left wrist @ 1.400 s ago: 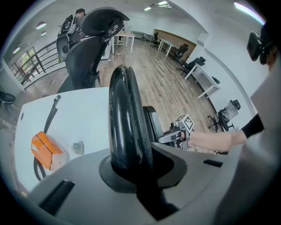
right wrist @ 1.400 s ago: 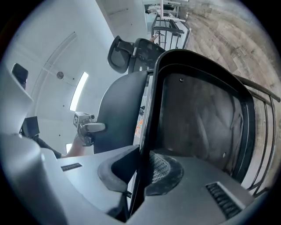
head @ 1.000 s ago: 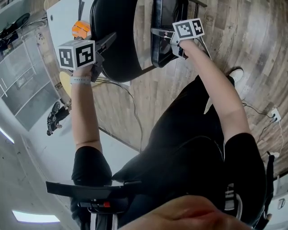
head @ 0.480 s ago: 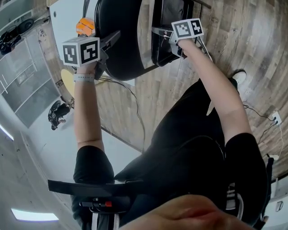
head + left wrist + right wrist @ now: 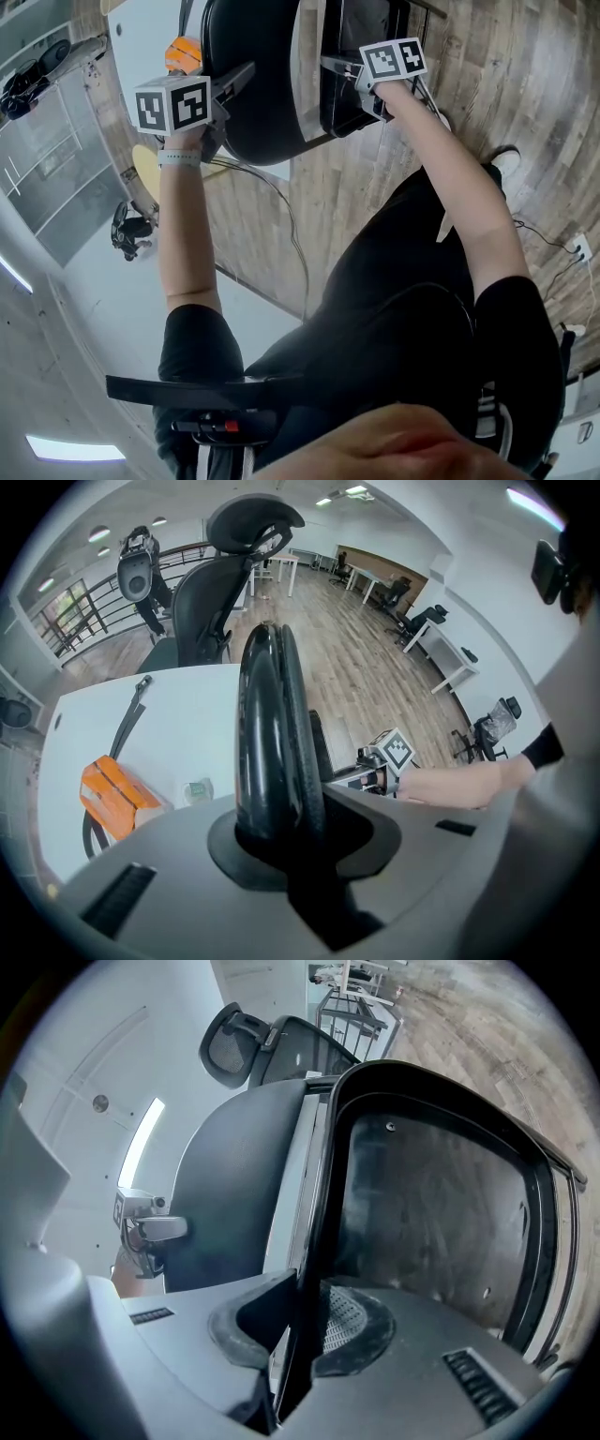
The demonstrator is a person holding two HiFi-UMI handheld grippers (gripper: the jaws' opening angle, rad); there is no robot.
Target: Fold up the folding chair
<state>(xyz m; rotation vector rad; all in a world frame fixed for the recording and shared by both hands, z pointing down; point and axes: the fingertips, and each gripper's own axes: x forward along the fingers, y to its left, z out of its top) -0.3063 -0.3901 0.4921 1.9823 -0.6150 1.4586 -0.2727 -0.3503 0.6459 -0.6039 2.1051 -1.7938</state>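
Observation:
The black folding chair is partly folded, and its two panels stand almost side by side. My left gripper [image 5: 228, 89] points down onto the top edge of the rounded backrest [image 5: 258, 84]. That thick black edge [image 5: 272, 724] fills the gap of the left gripper [image 5: 281, 827], whose jaws are opening slightly. My right gripper [image 5: 343, 68] is level and shut on the rim of the seat [image 5: 352, 47]. The seat is tipped up with its underside [image 5: 431, 1213] showing. The thin rim runs between the pads of the right gripper [image 5: 300, 1335]. The backrest [image 5: 234, 1185] stands just left of it.
A white table [image 5: 141, 37] behind the chair carries an orange box [image 5: 112, 794] and a strap. A black office chair [image 5: 211, 592] stands beyond it. A cable [image 5: 281, 216] trails over the wooden floor. The person's legs [image 5: 403, 281] are close behind the chair.
The left gripper and backrest drifted a little right, and the gap to the seat narrowed slightly. Each gripper stays on the same edge.

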